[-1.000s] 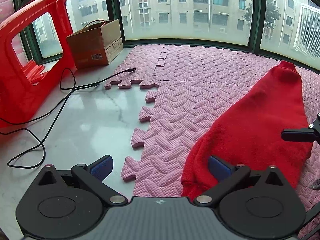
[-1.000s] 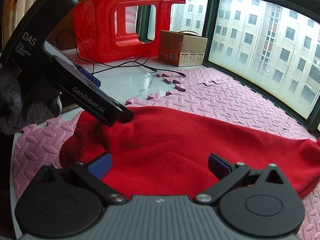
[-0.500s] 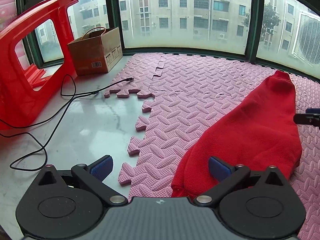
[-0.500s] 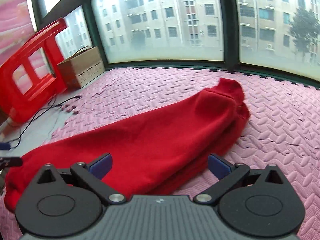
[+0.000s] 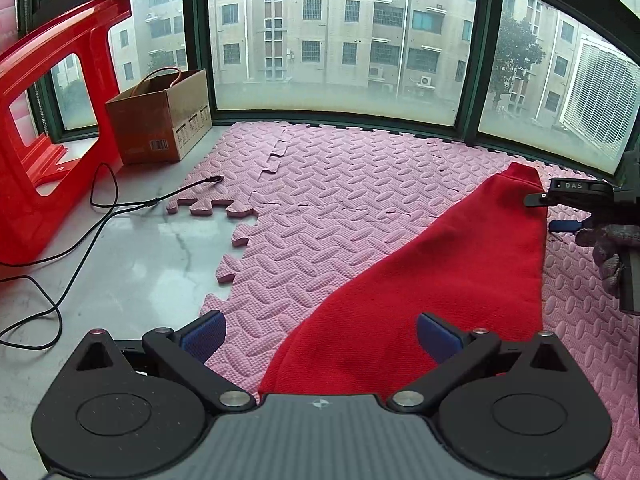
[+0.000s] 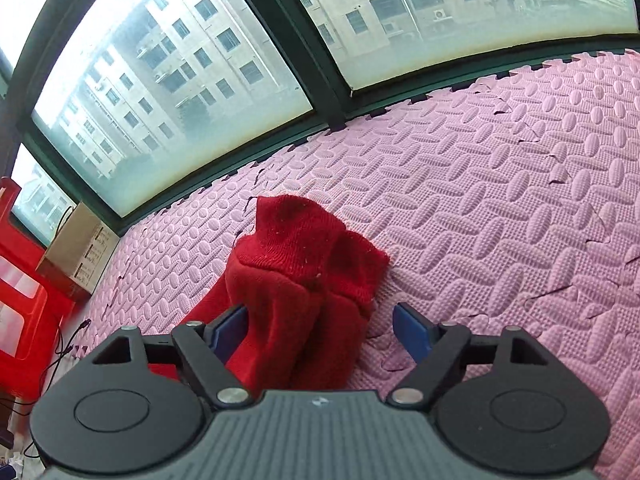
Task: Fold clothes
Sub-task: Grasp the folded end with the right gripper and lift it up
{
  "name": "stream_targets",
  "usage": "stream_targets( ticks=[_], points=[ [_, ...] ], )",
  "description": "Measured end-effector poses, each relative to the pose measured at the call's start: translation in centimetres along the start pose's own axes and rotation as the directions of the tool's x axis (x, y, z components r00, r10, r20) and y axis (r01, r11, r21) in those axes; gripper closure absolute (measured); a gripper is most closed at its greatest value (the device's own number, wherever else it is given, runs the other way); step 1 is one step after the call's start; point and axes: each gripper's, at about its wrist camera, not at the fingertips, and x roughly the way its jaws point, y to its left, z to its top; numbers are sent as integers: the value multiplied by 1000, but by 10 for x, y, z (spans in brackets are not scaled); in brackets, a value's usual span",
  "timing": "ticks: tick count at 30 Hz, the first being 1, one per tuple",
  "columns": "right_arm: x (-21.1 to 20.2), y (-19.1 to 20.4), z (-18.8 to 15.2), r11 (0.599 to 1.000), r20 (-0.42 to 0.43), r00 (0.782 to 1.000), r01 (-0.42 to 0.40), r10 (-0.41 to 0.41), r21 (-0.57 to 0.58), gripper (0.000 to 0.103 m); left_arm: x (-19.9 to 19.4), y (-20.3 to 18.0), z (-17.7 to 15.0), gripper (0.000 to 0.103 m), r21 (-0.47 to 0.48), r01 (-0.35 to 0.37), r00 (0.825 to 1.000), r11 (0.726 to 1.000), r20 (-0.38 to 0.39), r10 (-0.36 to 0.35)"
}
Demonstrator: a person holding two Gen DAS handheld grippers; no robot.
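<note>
A red knit garment [image 5: 436, 276] lies folded in a long strip on the pink foam mat [image 5: 340, 196]. My left gripper [image 5: 320, 338] is open over its near end, with the cloth between the blue pads and nothing gripped. My right gripper [image 6: 320, 330] is open over the far end, where the ribbed cuffs [image 6: 304, 248] bunch up. The right gripper also shows in the left wrist view [image 5: 548, 210], at the garment's far tip, held by a gloved hand.
A red plastic stool [image 5: 52, 120] lies on its side at the left. A cardboard box [image 5: 160, 118] stands by the window. A black cable [image 5: 104, 216] runs over the bare marble floor [image 5: 132, 272]. Windows [image 5: 332, 36] close the far side.
My right gripper has swung away from the left gripper to the garment's far cuff end and tilted down. My left gripper has drawn back to the near end. Both stayed open.
</note>
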Motion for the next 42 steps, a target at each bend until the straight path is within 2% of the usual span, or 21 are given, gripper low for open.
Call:
stream_targets(
  ticks=[3, 4, 5, 7, 11, 17, 25, 32, 35, 38, 41, 42],
  points=[
    [3, 3, 1, 1000, 2, 1000, -4, 4, -2, 28, 1, -9, -1, 0, 7, 16, 1000, 1000, -5, -16],
    [3, 2, 2, 1000, 3, 1000, -8, 8, 6, 38, 1, -11, -1, 0, 8, 21, 1000, 1000, -6, -21],
    [4, 1, 2, 1000, 3, 1000, -13, 13, 14, 42, 2, -12, -1, 0, 7, 24, 1000, 1000, -9, -24],
    [5, -1, 2, 999, 6, 1000, -19, 18, 27, 45, 4, -15, -1, 0, -2, 35, 999, 999, -16, -35],
    [4, -3, 0, 998, 9, 999, -33, 32, 46, 65, 10, -22, 1, 0, -28, 61, 998, 998, -33, -62],
    [-11, -6, -3, 992, 49, 995, -92, 88, 88, 82, 20, -48, 5, 0, -30, 133, 990, 991, -37, -134],
    [-64, -34, -23, 981, 124, 990, -83, 61, 175, 84, 46, -83, 11, 0, -25, 241, 969, 970, -54, -242],
    [-113, -74, -60, 958, 178, 984, -54, 4, 280, 84, 75, -120, 28, 1, -55, 360, 931, 931, -39, -362],
    [-122, -83, -68, 945, 195, 981, -65, 1, 319, 85, 90, -138, 35, 7, -71, 392, 918, 917, -39, -395],
    [-123, -88, -70, 937, 204, 979, -78, 7, 340, 84, 103, -152, 39, 13, -107, 445, 892, 889, -29, -450],
    [-122, -89, -71, 933, 208, 978, -84, 10, 350, 85, 117, -159, 41, 14, -160, 466, 881, 870, -11, -474],
    [-121, -90, -72, 931, 208, 978, -87, 12, 355, 84, 124, -160, 41, 14, -178, 452, 887, 874, -14, -461]
  ],
)
